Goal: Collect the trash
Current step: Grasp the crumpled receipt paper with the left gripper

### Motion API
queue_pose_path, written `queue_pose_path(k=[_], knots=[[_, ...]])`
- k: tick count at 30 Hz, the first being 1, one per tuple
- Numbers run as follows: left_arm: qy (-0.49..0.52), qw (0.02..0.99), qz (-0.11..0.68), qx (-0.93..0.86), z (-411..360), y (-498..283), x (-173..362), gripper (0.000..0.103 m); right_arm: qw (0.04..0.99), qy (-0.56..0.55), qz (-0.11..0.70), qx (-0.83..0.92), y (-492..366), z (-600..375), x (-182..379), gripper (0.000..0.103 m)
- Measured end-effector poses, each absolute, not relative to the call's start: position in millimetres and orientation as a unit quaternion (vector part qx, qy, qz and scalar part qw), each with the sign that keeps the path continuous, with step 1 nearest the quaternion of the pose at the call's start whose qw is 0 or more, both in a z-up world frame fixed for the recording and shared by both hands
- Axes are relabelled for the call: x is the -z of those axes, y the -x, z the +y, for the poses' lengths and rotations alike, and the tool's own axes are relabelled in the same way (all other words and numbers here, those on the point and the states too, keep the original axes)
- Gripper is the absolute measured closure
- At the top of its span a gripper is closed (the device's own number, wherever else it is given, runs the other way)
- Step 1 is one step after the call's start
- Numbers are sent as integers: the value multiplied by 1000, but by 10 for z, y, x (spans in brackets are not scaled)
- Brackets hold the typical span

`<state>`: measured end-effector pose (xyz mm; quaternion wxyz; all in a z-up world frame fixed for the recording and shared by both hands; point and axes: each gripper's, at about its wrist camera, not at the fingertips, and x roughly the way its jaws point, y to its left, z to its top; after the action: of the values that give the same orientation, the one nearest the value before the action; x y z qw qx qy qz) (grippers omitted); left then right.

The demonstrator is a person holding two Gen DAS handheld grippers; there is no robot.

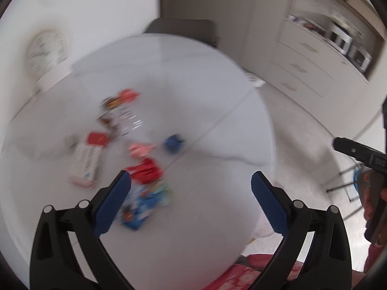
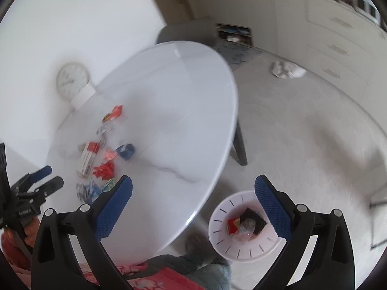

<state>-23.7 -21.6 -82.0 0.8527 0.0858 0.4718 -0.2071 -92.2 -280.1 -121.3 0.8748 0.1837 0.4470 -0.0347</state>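
Several pieces of trash lie on the white round table: a red crumpled wrapper, a blue-white packet, a blue crumpled wrapper, a white and red box and a clear bottle. My left gripper is open above the table, with the red wrapper and packet by its left finger. My right gripper is open and empty above the table edge. A white bin on the floor holds some trash. The left gripper also shows in the right wrist view.
A white clock stands at the table's far left by the wall. A grey chair is behind the table. Cabinets line the right wall. A crumpled white thing lies on the floor. Red patterned cloth is below.
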Motion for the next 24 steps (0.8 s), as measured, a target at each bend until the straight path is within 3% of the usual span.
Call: queue_pose_path(k=[13, 24], knots=[[-6, 832, 544, 111, 1072, -91, 1625, 9, 860, -106, 495, -69, 422, -1688, 1357, 3], [38, 794, 597, 109, 1197, -455, 2275, 33, 834, -95, 538, -82, 263, -1294, 1550, 3]])
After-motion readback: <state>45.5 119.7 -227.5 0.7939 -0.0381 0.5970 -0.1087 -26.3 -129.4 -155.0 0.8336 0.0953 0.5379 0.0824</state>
